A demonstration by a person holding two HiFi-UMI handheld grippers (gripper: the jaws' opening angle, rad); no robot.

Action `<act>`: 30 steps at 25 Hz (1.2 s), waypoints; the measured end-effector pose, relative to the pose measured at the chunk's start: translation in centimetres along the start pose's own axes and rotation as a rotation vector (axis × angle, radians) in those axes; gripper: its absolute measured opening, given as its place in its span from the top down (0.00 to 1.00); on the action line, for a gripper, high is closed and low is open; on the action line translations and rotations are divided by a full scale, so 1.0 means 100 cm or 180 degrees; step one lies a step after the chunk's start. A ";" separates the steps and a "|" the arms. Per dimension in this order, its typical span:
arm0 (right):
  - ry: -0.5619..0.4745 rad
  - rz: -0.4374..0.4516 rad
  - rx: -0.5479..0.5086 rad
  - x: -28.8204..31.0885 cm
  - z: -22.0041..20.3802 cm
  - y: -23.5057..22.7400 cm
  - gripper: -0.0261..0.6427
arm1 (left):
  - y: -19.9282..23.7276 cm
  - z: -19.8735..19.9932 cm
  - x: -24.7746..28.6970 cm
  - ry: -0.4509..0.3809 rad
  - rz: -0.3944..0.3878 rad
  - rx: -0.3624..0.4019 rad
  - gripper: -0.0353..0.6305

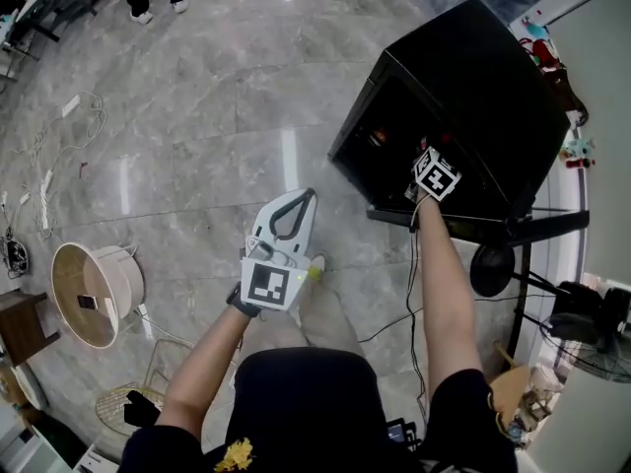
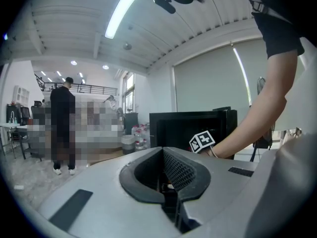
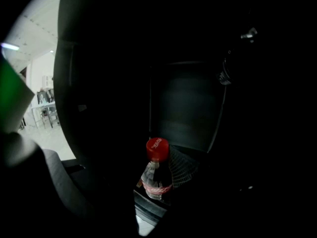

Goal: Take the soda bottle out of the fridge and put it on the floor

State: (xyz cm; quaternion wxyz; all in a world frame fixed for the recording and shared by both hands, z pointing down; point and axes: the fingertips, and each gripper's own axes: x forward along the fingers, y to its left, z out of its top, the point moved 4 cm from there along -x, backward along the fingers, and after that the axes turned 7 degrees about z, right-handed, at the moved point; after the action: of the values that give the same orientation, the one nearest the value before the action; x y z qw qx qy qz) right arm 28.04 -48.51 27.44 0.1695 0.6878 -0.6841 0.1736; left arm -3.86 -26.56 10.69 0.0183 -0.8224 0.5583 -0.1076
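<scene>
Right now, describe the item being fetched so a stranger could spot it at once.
Find the open black fridge. Inside its dark interior stands the soda bottle. Its red cap and red label band set it apart.

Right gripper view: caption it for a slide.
Inside the dark fridge, the right tool grips a red-capped soda bottle by its neck.

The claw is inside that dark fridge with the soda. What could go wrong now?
The right gripper seems to grip the soda bottle high up, just under its red cap. The heavy lower part could swing or slip out when it is lifted. It is very dark inside the fridge, so the bottle might knock the edge of the opening on the way out.
</scene>
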 end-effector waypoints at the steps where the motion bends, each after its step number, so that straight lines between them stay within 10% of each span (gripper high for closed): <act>1: 0.0017 0.0035 -0.0044 -0.001 -0.001 0.004 0.77 | 0.003 0.000 -0.002 -0.0016 0.0032 -0.0015 0.92; 30: -0.0303 0.1658 -0.0725 -0.214 -0.010 0.172 0.77 | 0.050 -0.013 -0.172 -0.0024 0.0744 -0.0396 0.92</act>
State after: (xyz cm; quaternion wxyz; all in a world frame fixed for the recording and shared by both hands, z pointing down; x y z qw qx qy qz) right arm 10.75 -29.22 18.18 0.1631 0.4729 -0.8600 0.1007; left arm -14.71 -12.49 8.48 -0.0182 -0.7518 0.6558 -0.0668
